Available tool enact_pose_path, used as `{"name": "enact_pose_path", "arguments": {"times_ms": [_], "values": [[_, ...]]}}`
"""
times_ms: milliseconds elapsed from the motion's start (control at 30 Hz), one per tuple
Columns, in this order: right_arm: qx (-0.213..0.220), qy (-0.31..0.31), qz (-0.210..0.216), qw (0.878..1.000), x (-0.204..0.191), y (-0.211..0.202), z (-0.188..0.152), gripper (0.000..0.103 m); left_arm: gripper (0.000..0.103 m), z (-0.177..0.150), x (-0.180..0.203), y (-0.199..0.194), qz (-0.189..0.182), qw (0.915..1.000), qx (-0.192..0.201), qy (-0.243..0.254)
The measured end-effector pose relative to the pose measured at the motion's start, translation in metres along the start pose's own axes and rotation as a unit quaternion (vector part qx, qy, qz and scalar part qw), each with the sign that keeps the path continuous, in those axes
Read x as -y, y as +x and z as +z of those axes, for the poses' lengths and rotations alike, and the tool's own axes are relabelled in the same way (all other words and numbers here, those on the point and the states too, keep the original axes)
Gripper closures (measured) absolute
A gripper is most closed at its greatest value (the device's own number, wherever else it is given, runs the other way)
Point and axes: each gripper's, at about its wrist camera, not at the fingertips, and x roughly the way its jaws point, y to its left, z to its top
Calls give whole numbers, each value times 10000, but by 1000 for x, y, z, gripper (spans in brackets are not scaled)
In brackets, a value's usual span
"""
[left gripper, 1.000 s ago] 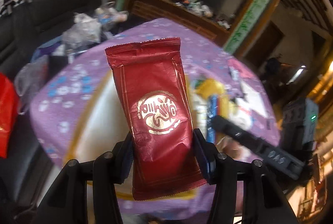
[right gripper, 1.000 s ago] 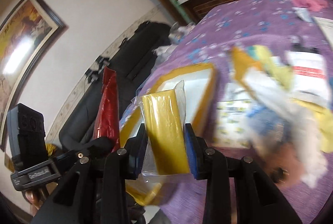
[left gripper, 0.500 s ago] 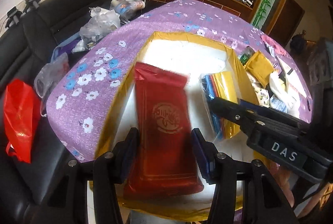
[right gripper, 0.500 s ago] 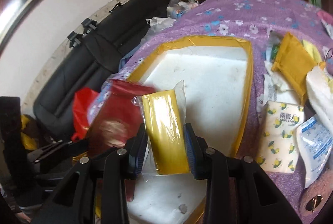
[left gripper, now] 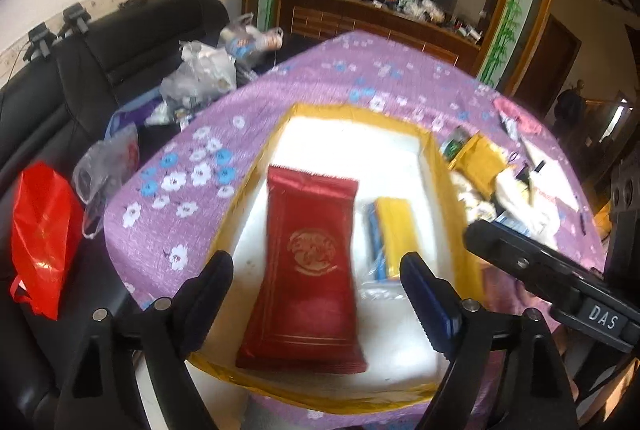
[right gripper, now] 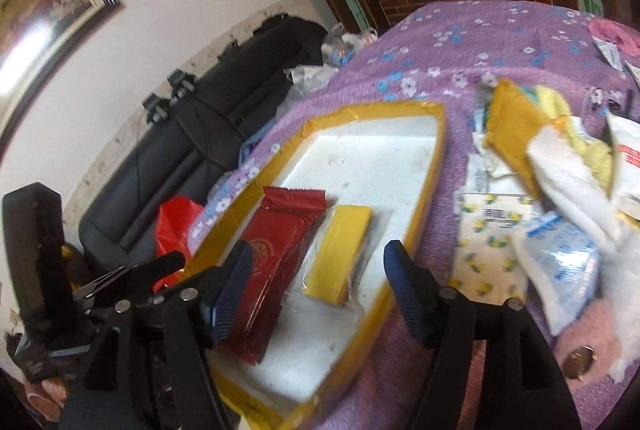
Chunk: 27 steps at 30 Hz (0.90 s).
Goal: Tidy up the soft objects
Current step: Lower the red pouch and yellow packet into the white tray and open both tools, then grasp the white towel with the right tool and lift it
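Left hand-held gripper (left gripper: 316, 294) above lengthwise red packet (left gripper: 308, 266).

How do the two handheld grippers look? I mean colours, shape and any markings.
Both the left gripper and the right gripper have black angular frames with silver screws. Their fingers carry dark blue ribbed pads. The right gripper's body shows white letters "DAS". No sleeves are visible.
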Motion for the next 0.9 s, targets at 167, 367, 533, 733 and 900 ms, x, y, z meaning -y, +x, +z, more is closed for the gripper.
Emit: {"name": "enact_pose_path", "arguments": {"times_ms": [167,367,533,733,900], "values": [[247,153,190,9994,27,-34,-7,25,12,2,20,-16,-232,9995,225,7],[366,448,146,9982,65,-62,-21,25,11,1,57,-22,-564,9980,228,184],[415,662,-89,9969,94,-77,-32,25,11,-4,89,-16,-747,9964,80,401],[406,851,-257,9952,115,-81,-40,25,11,-9,112,-11,-843,9946,-30,603],[422,943,-230,9944,122,-80,-44,25,11,-12,119,-6,-876,9939,-134,651]]}}
